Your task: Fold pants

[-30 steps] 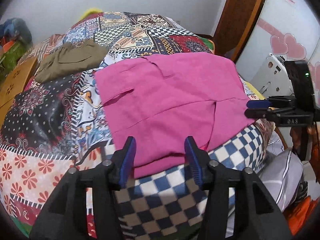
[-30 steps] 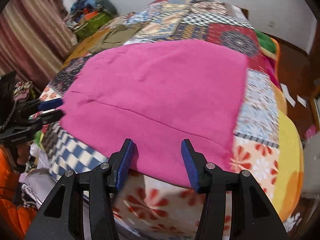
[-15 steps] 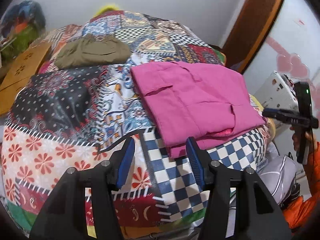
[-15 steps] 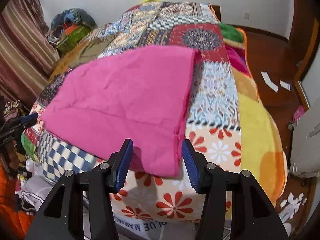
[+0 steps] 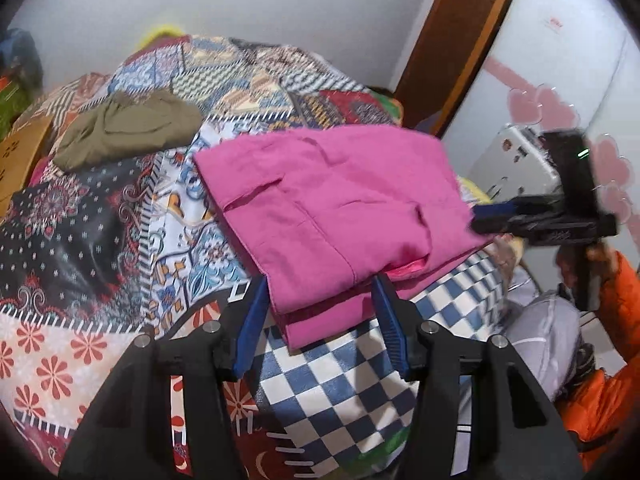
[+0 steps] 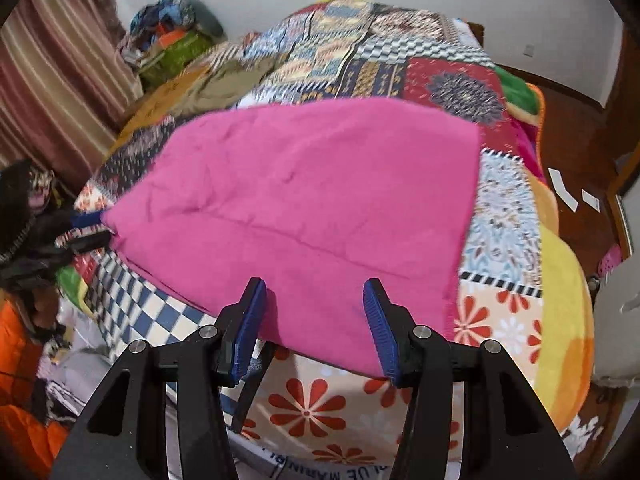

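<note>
Folded pink pants (image 5: 332, 200) lie on the patchwork bedspread (image 5: 80, 220), near the bed's corner. My left gripper (image 5: 320, 326) hovers open at their near folded corner, where stacked layers show between its blue pads; nothing is pinched. In the right wrist view the pants (image 6: 312, 200) spread as one flat panel. My right gripper (image 6: 316, 320) stands open over their near edge, its pads clear of the cloth. Each gripper appears in the other's view: the right gripper (image 5: 492, 218) at the pants' right edge, the left gripper (image 6: 88, 232) at their left tip.
A folded olive garment (image 5: 128, 132) lies further back on the bed. A wooden door frame (image 5: 460, 40) and a white box (image 5: 516, 160) stand to the right. An orange sleeve (image 5: 612, 320) is close. A striped curtain (image 6: 52, 80) and a pile of clothes (image 6: 172, 20) lie beyond.
Half a second ago the left gripper pointed at bare bedspread left of the pants and the right at their right corner; both are back over the pants' edges. The pants lie unchanged.
</note>
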